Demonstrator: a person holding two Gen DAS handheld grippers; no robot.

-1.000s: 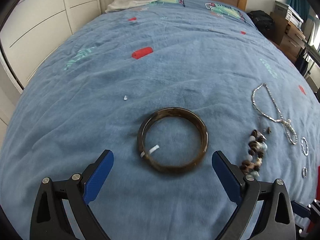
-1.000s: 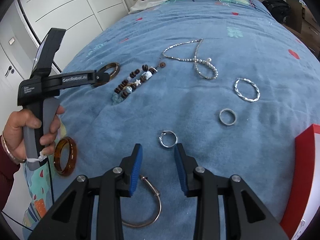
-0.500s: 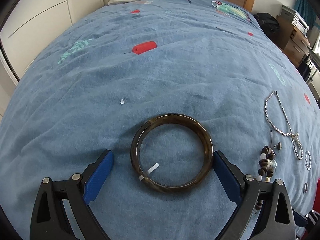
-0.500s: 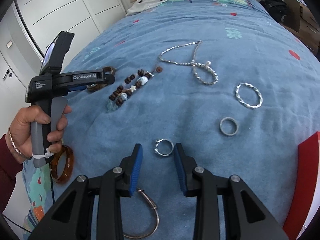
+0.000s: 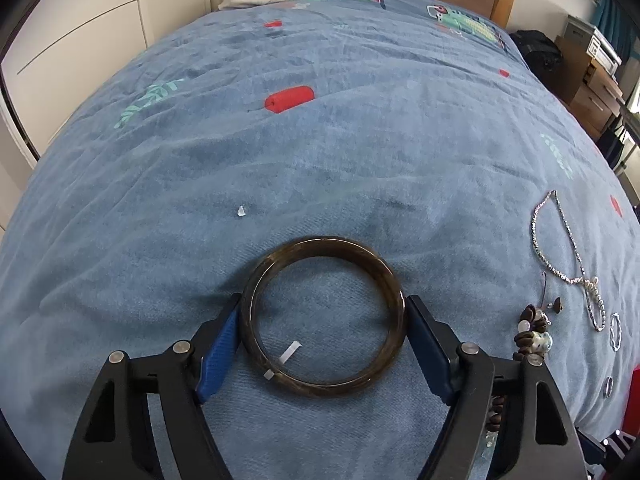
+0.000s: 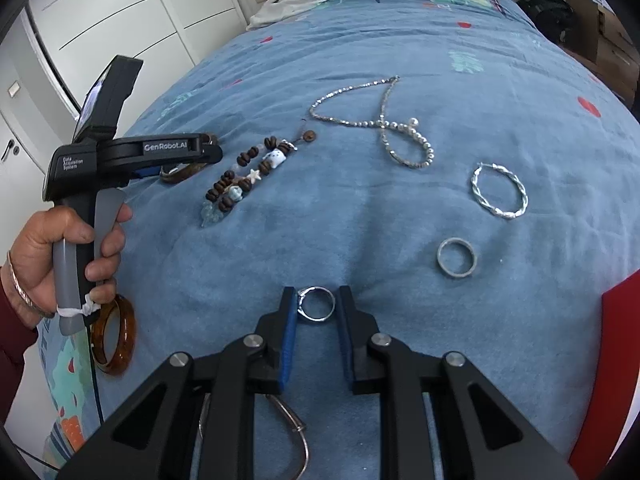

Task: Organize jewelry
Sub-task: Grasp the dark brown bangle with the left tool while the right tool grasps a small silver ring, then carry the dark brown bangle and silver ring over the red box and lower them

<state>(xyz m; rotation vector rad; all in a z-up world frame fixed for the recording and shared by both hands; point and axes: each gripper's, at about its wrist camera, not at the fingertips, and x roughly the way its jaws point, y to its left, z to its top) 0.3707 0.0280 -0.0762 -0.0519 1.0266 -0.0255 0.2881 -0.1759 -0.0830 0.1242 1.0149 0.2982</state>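
1. Left wrist view: the dark bangle [image 5: 322,318] lies low in the frame's centre on the blue bedspread [image 5: 320,152], and my left gripper [image 5: 323,332] pinches it from both sides.
2. Right wrist view: a silver ring [image 6: 317,304] sits between the narrowly parted fingers of my right gripper [image 6: 318,320]; I cannot tell whether they touch it.
3. A beaded bracelet [image 6: 248,178] lies in the upper left.

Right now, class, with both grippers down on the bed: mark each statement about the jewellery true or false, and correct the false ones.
1. The left gripper brackets the dark brown bangle. True.
2. The right gripper is around the twisted silver hoop. False: it flanks the small silver ring.
3. The beaded silver necklace lies on the blue blanket. True.
4. The amber bangle lies beside the necklace. False: it lies near the person's left hand.
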